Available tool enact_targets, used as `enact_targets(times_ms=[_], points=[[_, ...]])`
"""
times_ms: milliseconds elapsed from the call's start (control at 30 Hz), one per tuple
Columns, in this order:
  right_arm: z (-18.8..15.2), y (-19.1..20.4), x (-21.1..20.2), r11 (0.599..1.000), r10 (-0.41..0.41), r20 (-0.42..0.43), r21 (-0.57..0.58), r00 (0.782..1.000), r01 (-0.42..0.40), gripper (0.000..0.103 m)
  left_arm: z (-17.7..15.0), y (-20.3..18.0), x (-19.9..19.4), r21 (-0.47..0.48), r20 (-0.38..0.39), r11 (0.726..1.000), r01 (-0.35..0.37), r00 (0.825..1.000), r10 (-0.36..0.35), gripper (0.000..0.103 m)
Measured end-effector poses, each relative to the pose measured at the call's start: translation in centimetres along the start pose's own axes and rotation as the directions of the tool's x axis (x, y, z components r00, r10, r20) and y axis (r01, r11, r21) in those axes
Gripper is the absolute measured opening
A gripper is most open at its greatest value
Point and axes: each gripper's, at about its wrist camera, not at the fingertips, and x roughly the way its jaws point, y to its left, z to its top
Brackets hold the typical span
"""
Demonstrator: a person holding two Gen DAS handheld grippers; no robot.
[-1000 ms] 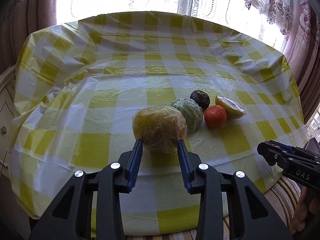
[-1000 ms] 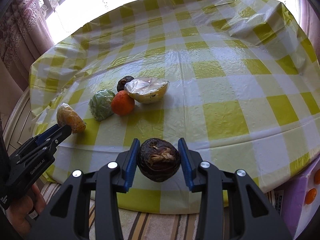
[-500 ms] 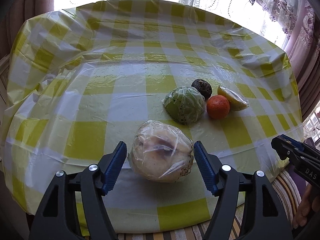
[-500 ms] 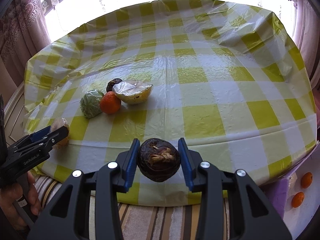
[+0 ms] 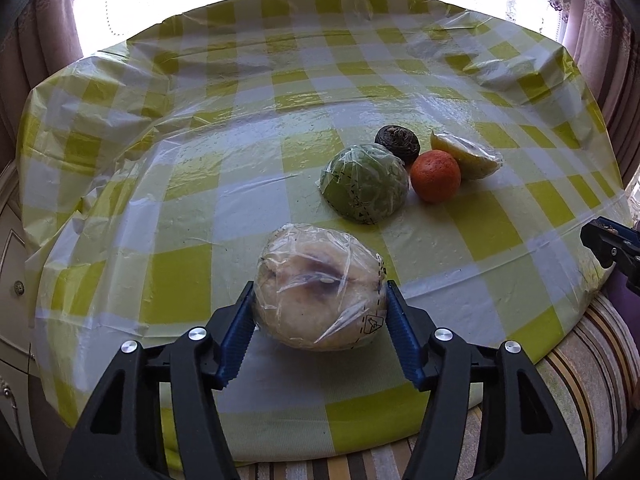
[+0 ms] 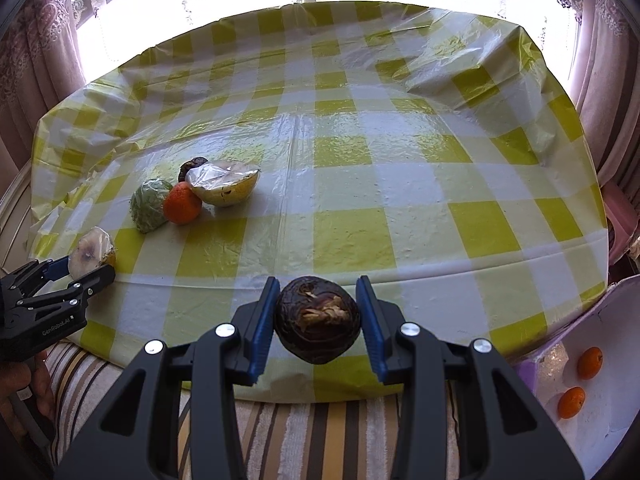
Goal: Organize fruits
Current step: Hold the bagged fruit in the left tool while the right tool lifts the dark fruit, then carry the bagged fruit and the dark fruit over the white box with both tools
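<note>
While both loads sit off the table's (image 6: 360,232) near edge: left gripper (image 5: 320,312) clamped on wrapped pale fruit (image 5: 320,292), right gripper (image 6: 318,316) on dark wrinkled fruit (image 6: 316,320); mid-carry step, likely next a set-down by the fruit cluster (image 5: 404,176) at centre-right or the box (image 6: 592,344) at near right.

From my left wrist view, the right gripper (image 5: 612,246) is cut off by the frame's right edge, so I can't see its fingertips. In my right wrist view, the small dark fruit (image 6: 191,166) sits mostly hidden behind the wrapped yellow half-fruit (image 6: 224,184), and the orange (image 6: 182,204) beside that half-fruit covers part of the wrapped green fruit (image 6: 149,205)
</note>
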Motion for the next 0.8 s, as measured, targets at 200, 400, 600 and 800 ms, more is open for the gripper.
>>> enact_targets(times_ms=[200,400,600,800], points=[[-0.4,-1.6,-0.6,0.999,0.000,0.003,0.037,1.000,0.000,0.040,0.2,-0.2,-0.7,-0.008,0.019,1.000,-0.005,1.000,0.005,0.059],[-0.7,-3.4,-1.6,0.997,-0.005,0.014,0.071,1.000,0.004,0.040,0.6,-2.2,-1.6,0.014,0.043,1.000,0.016,0.999,-0.017,0.059],[-1.2,-5.4,-3.0,0.995,-0.022,0.032,0.096,0.999,0.019,0.040,0.9,-5.0,-2.3,0.059,0.061,0.997,0.043,0.997,-0.046,0.059],[-1.9,-7.8,-4.4,0.991,-0.042,0.048,0.126,0.998,0.036,0.040,1.2,-7.7,-3.1,0.103,0.072,0.992,0.071,0.994,-0.079,0.059]])
